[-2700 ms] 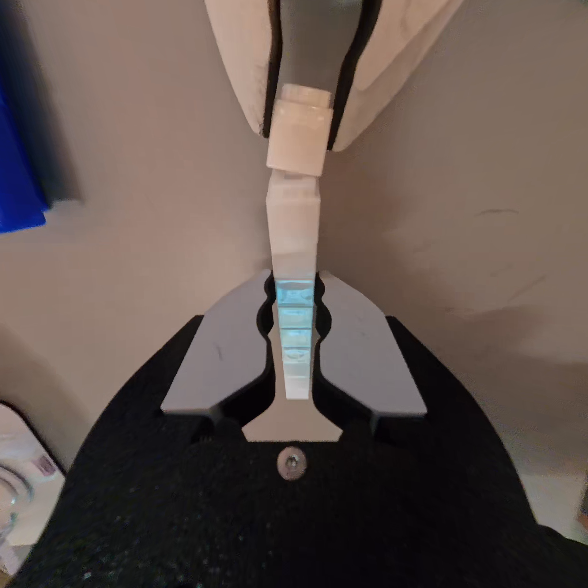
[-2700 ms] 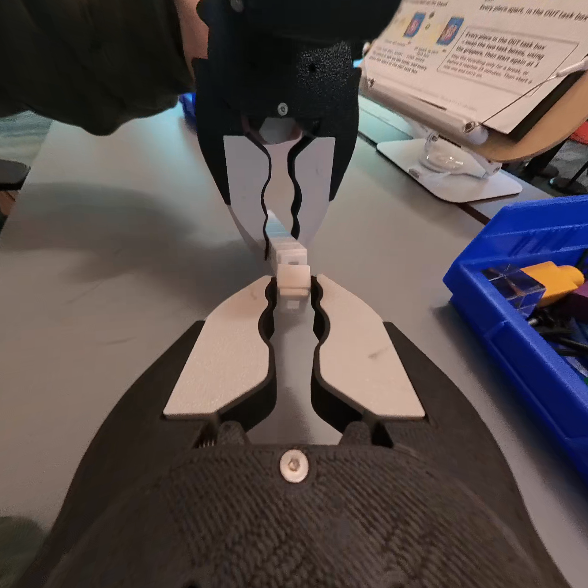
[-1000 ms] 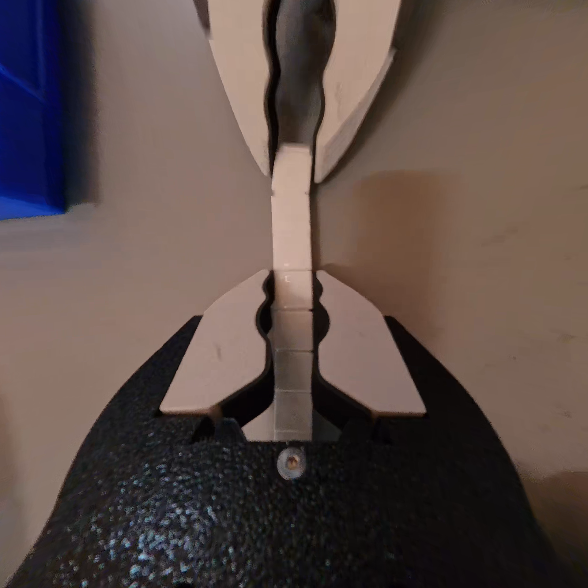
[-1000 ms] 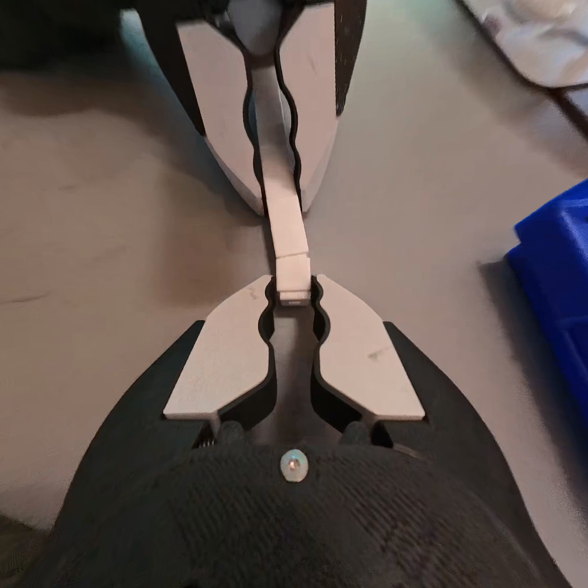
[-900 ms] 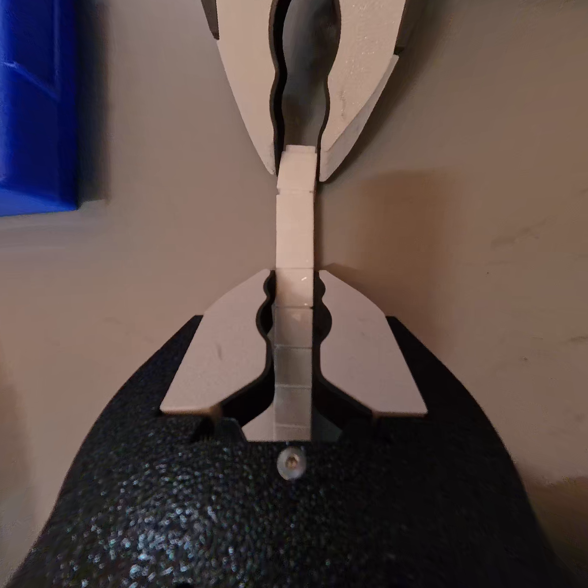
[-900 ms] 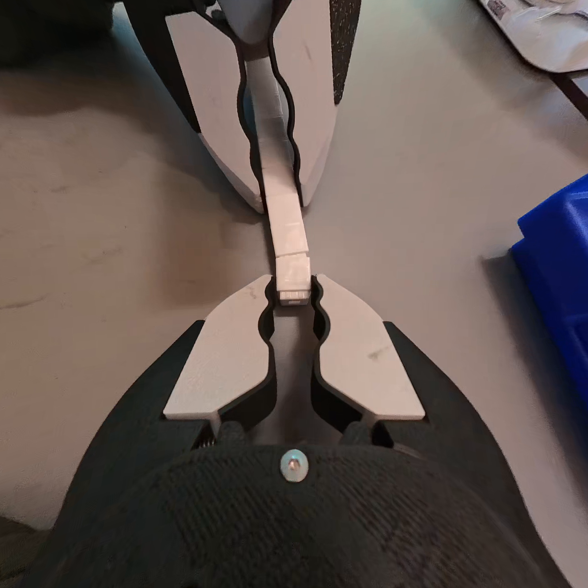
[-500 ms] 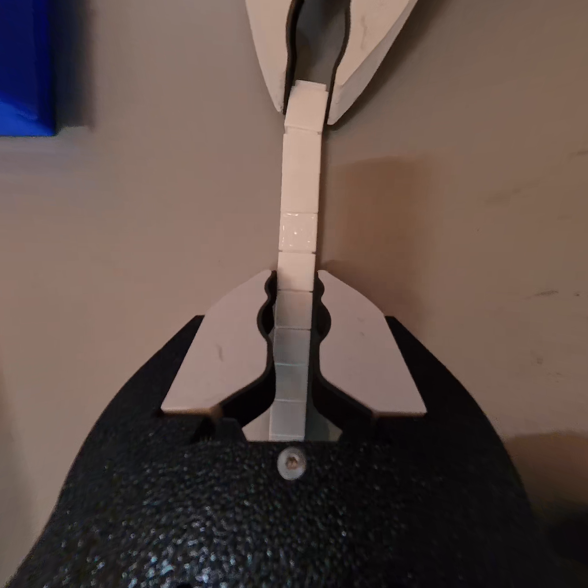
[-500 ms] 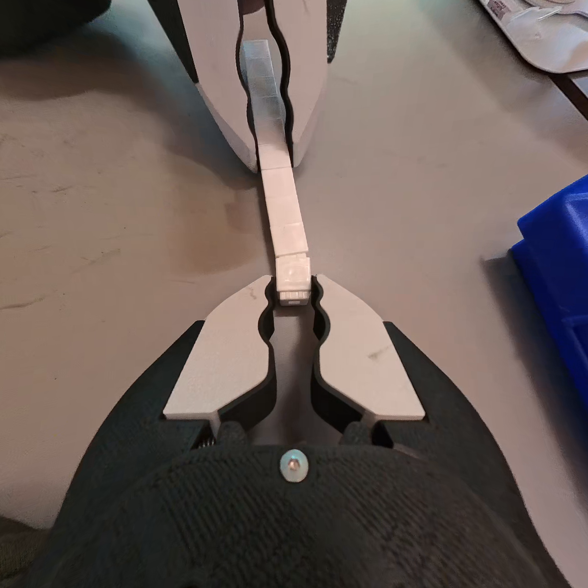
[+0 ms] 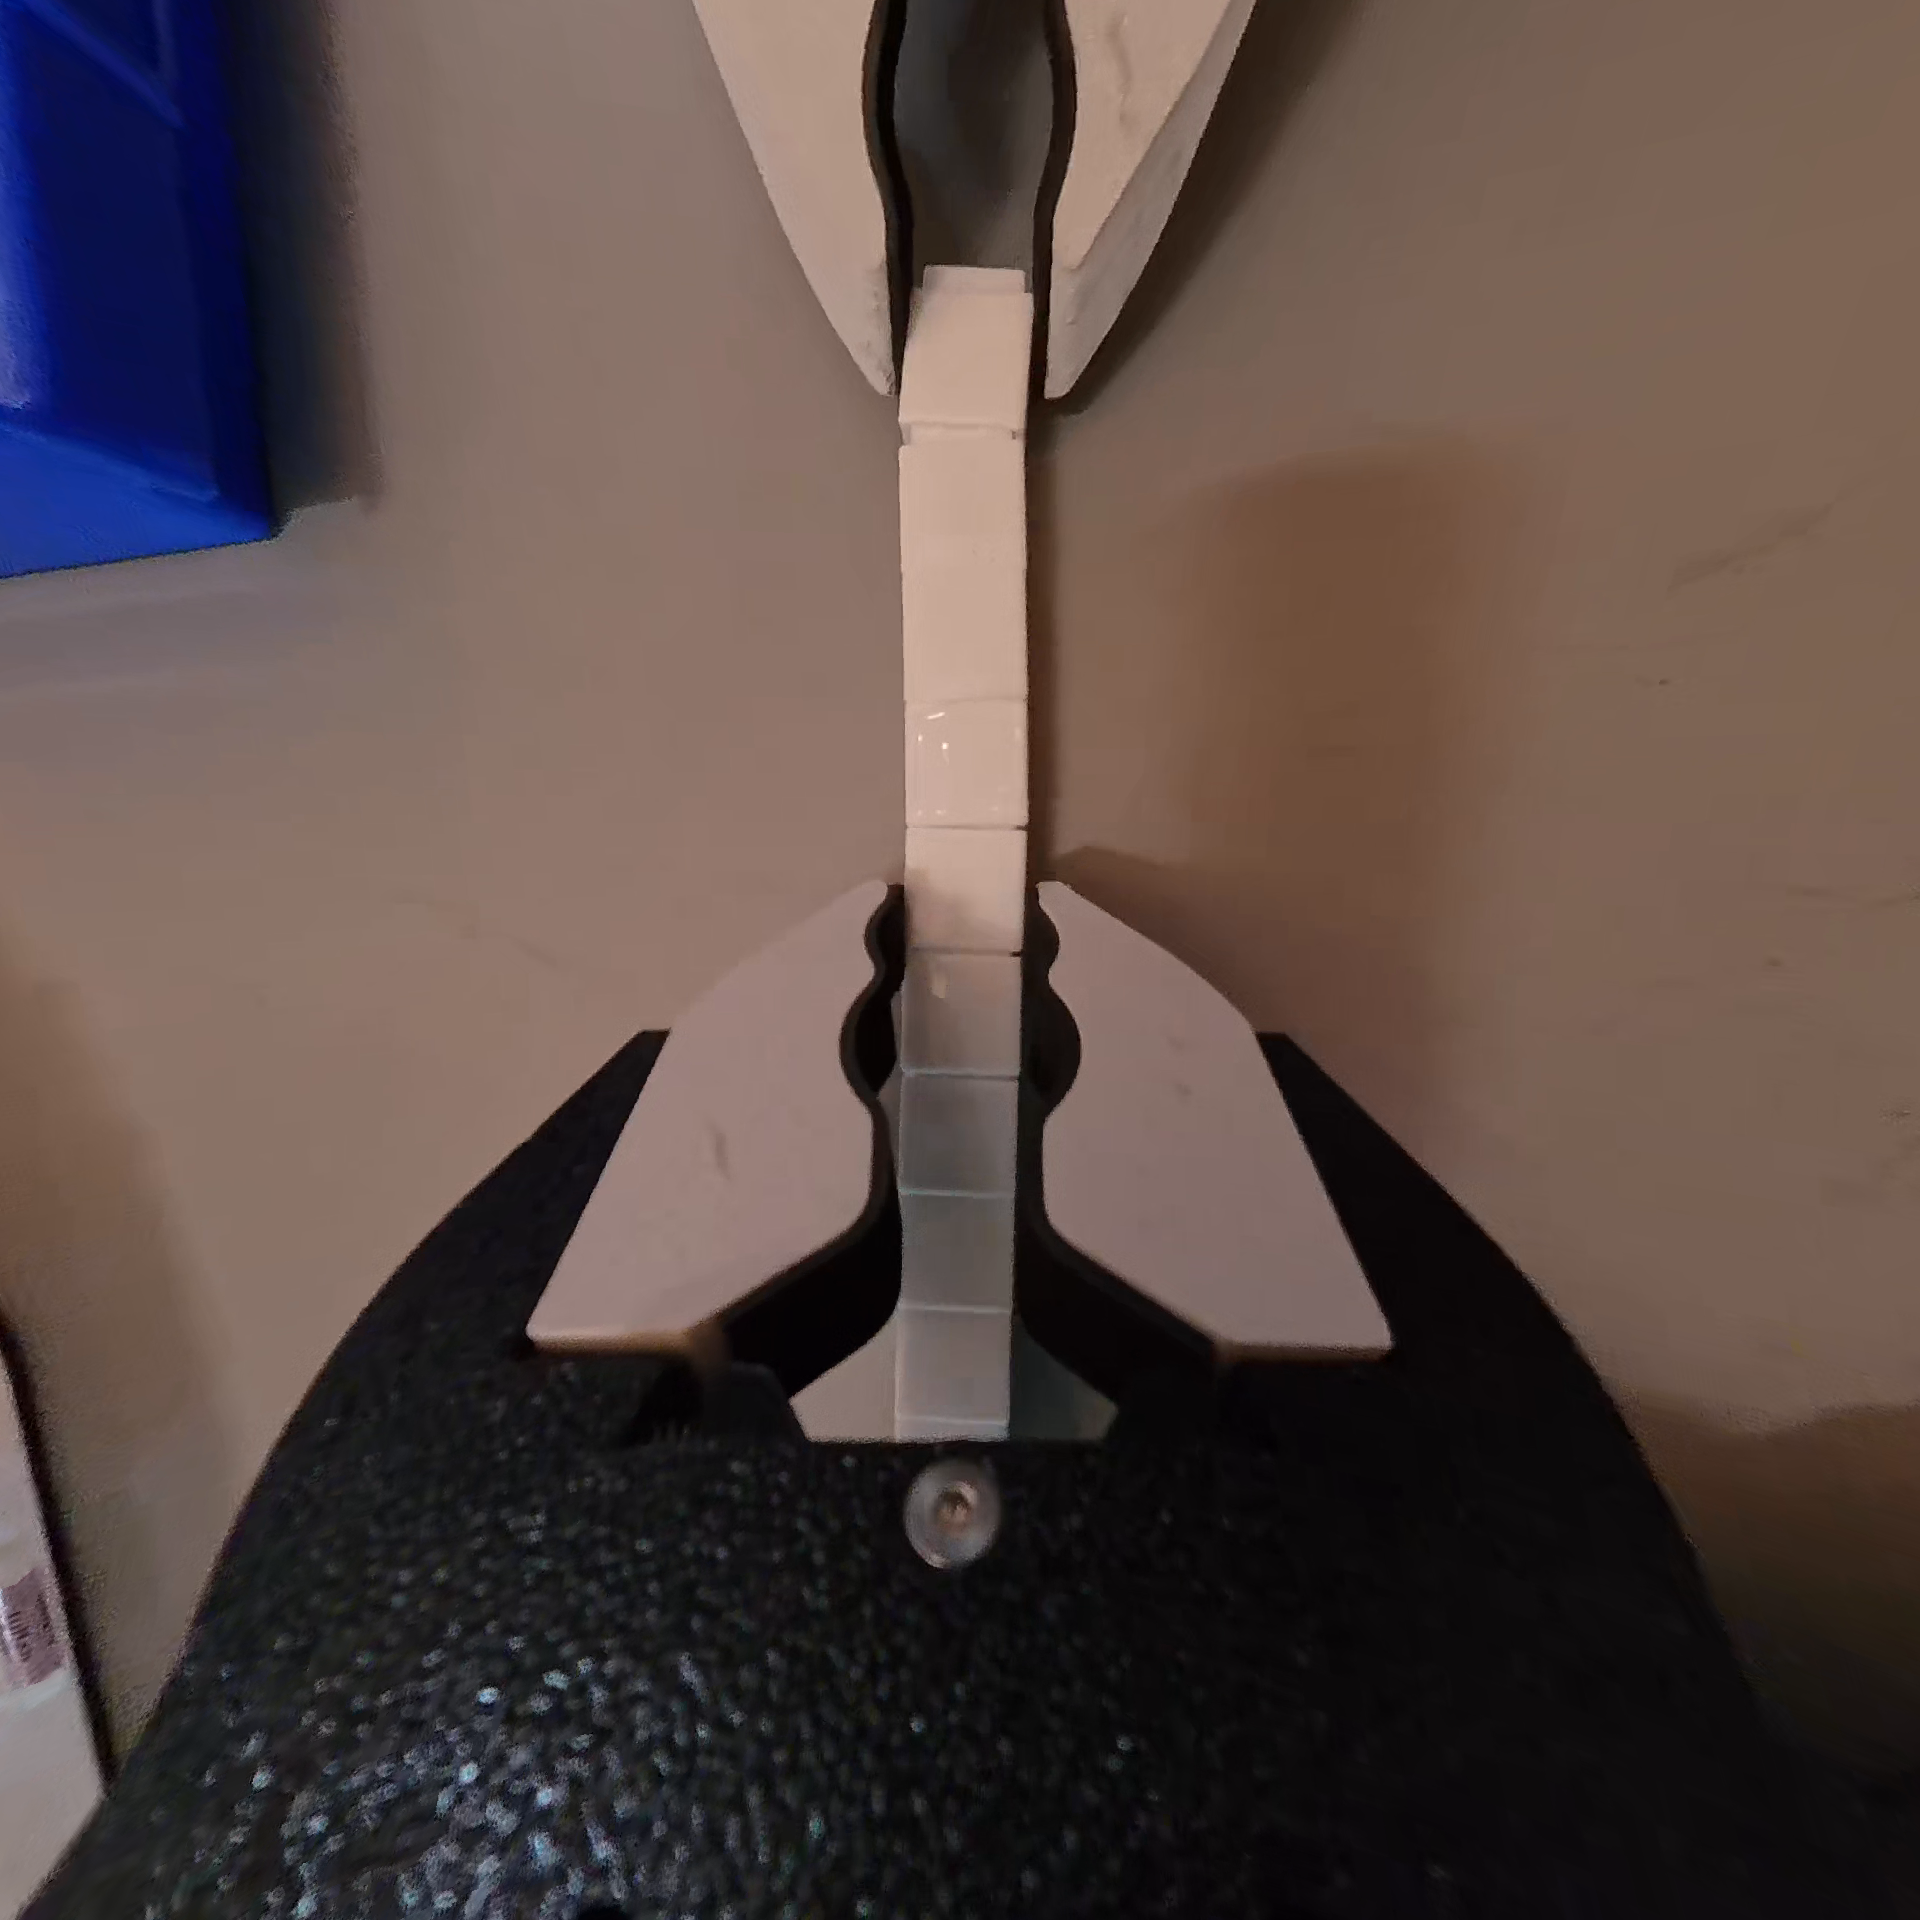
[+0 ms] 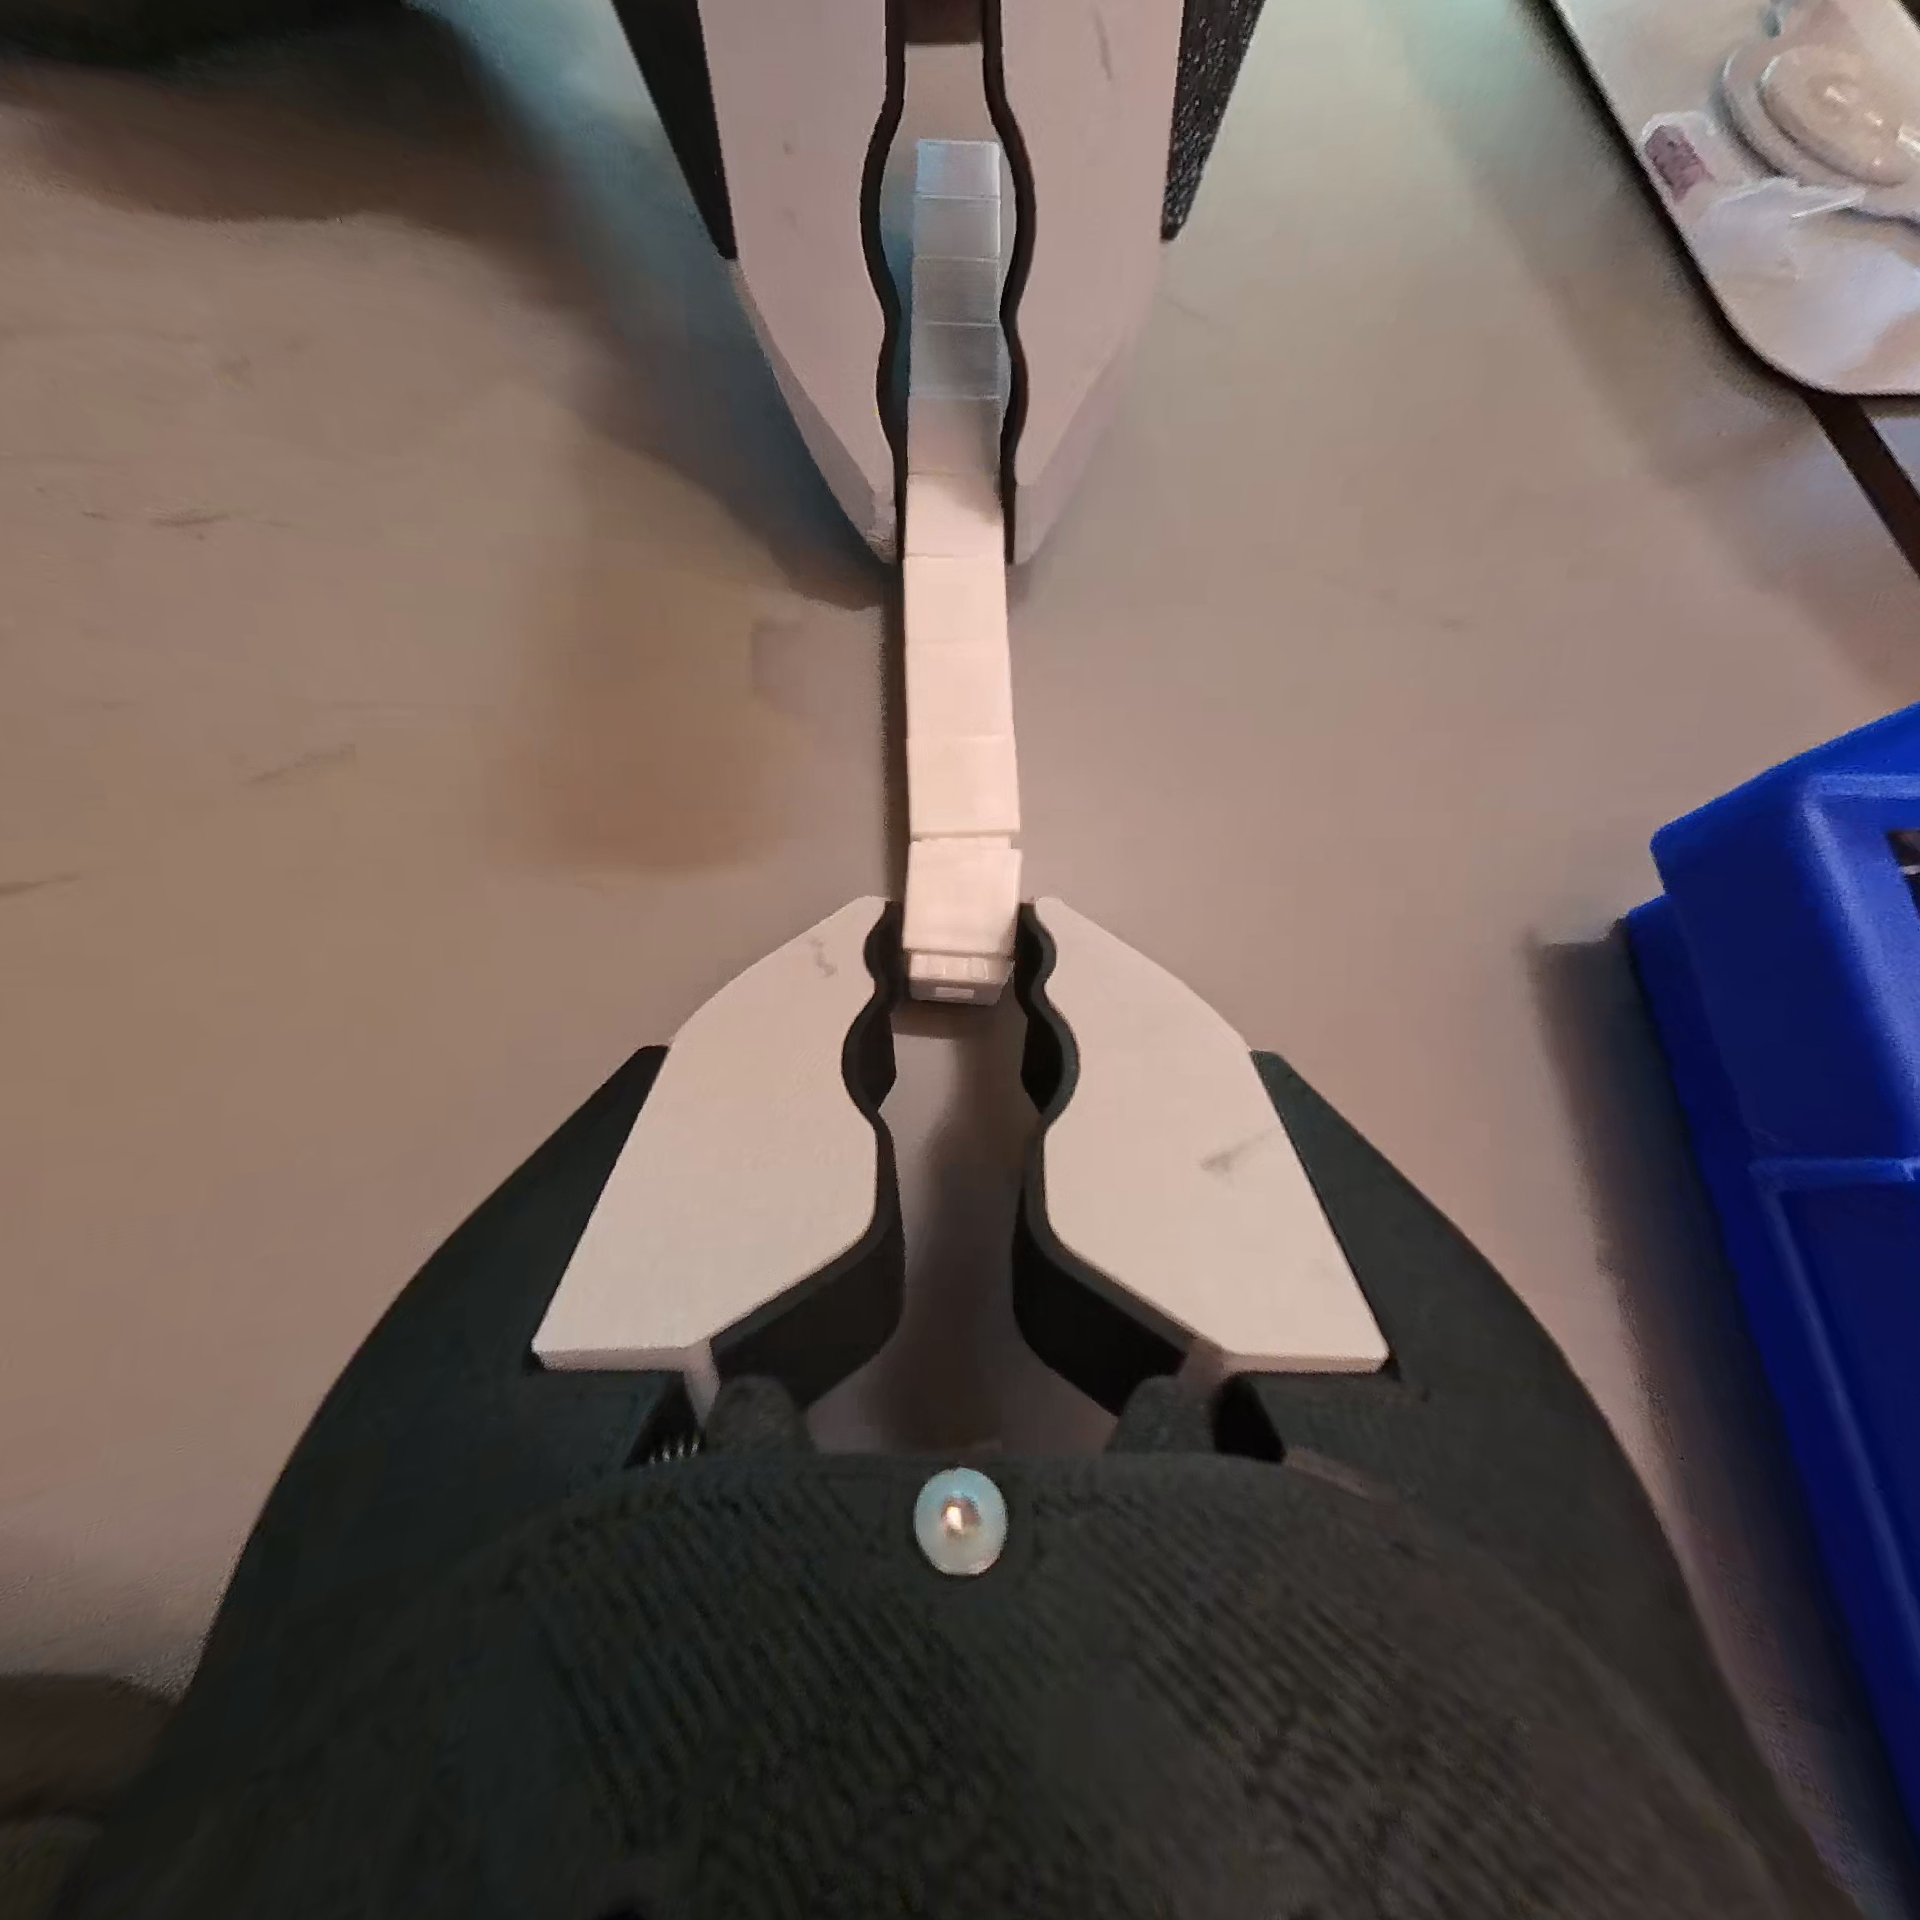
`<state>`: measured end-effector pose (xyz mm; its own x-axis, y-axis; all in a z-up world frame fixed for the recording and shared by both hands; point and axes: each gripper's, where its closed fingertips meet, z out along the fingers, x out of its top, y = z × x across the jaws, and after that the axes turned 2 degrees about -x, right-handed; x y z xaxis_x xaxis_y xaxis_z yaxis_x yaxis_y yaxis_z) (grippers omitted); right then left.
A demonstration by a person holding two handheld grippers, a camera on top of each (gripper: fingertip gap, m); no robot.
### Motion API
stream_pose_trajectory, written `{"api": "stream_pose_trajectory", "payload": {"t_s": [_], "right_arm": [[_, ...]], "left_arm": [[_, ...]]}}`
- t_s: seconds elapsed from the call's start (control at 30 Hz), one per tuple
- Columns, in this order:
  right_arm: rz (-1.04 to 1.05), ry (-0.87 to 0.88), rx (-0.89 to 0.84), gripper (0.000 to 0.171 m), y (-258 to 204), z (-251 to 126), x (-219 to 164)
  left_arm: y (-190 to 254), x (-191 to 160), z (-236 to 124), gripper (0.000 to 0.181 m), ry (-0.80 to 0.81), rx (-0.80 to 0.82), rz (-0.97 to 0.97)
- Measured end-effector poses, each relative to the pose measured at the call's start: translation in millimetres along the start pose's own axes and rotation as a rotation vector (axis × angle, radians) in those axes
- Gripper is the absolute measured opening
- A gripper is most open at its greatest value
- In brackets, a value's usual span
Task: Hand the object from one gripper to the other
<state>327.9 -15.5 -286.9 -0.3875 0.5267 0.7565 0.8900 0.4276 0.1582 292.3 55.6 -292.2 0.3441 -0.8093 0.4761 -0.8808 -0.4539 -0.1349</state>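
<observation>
currently, step in hand: the white segmented strip (image 9: 961,644) is bridged between the two claws above the table (image 10: 364,727); the handover is judged to be at its midpoint, with both ends gripped.
left gripper (image 9: 961,904): clenched on the strip, which is seated deep along the jaw channel and runs back nearly to the screw in the left wrist view.
right gripper (image 10: 956,920): clenched only on the last segment of the strip, at the very tips of its jaws.
place of the strip: held in the air between the two claws, almost straight, with a slight kink near the right claw's end; whether it clears the table cannot be told.
next move: a release by one claw is judged to be called for; if the right is to receive, a deeper bite would be safer first, since its hold is shallow.
risk: the jointed strip may sag or swing once one end is freed.
edges: a blue bin (image 10: 1787,1091) stands at the right in the right wrist view, near that claw.
open room: bare table is seen on the other side, where a withdrawal could be made.
</observation>
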Motion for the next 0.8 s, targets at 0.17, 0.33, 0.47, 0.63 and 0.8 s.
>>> {"api": "stream_pose_trajectory", "payload": {"t_s": [0.17, 0.33, 0.47, 0.63, 0.8], "right_arm": [[-0.021, 0.005, 0.024, 0.021, 0.1, 0.2, -0.1], [-0.001, -0.001, 0.097, 0.021, -2.6, 0.4, 0.7], [0.061, -0.02, 0.08, 0.02, -2.2, 1.6, 1.3], [0.099, -0.023, 0.038, 0.02, -0.4, 9.5, 5.5], [0.106, -0.044, 0.013, 0.021, 0.3, 22.0, 11.5]], "left_arm": [[-1.4, 0.3, 0.1, 0.021, 0.007, -0.011, 0.023], [-2.9, 1.6, 1.2, 0.02, 0.016, -0.025, 0.018], [-2.8, 2.7, 1.9, 0.02, 0.05, -0.038, -0.048], [-1.4, 11.8, 6.6, 0.02, 0.137, -0.051, -0.127], [-4.2, 14.0, 8.5, 0.021, 0.079, -0.017, -0.099]]}}
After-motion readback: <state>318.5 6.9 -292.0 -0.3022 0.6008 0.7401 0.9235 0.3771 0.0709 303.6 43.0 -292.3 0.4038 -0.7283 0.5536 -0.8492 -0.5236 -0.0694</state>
